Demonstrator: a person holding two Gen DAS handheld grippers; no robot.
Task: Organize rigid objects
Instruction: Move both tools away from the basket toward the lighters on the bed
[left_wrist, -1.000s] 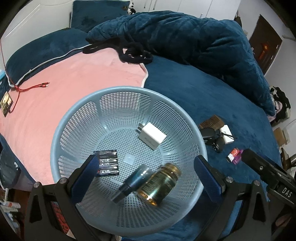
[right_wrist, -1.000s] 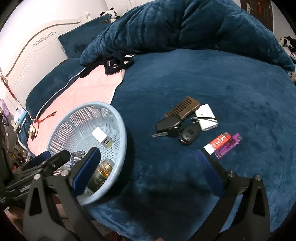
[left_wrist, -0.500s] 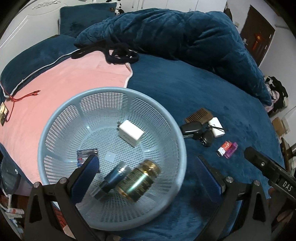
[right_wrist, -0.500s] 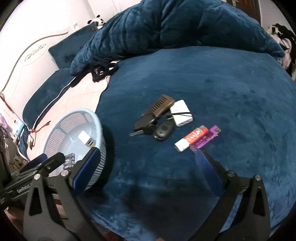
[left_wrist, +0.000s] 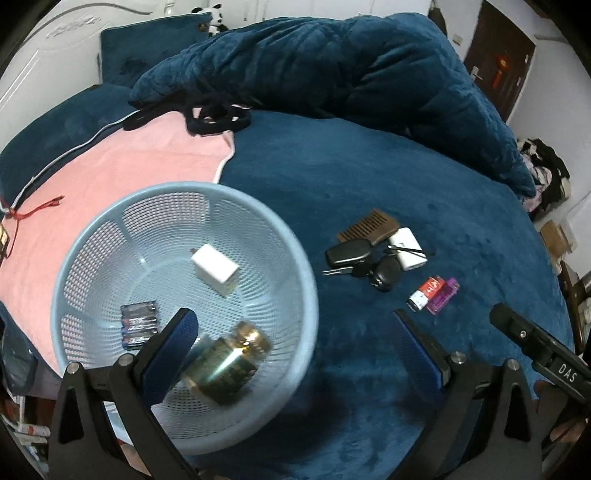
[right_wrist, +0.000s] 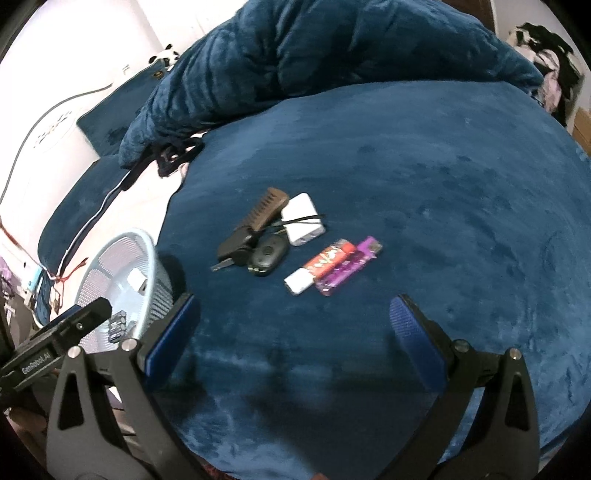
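Between picks, both tools spread wide and empty: left tool (left_wrist: 295, 328) over the blue basket (left_wrist: 110, 236), right tool (right_wrist: 293, 317) nearing the red lighter (right_wrist: 323, 264) on the bed, needing a straddle and squeeze.

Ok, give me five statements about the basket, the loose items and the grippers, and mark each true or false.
1. The white charger block lies inside the blue basket. True.
2. The brown comb is in the basket. False: it lies on the blue blanket, beside the car key.
3. The right gripper is shut on the purple lighter. False: it is open and empty, short of the lighter.
4. The red lighter and purple lighter lie side by side. True.
5. The left gripper holds the batteries. False: it is open; the batteries lie in the basket.
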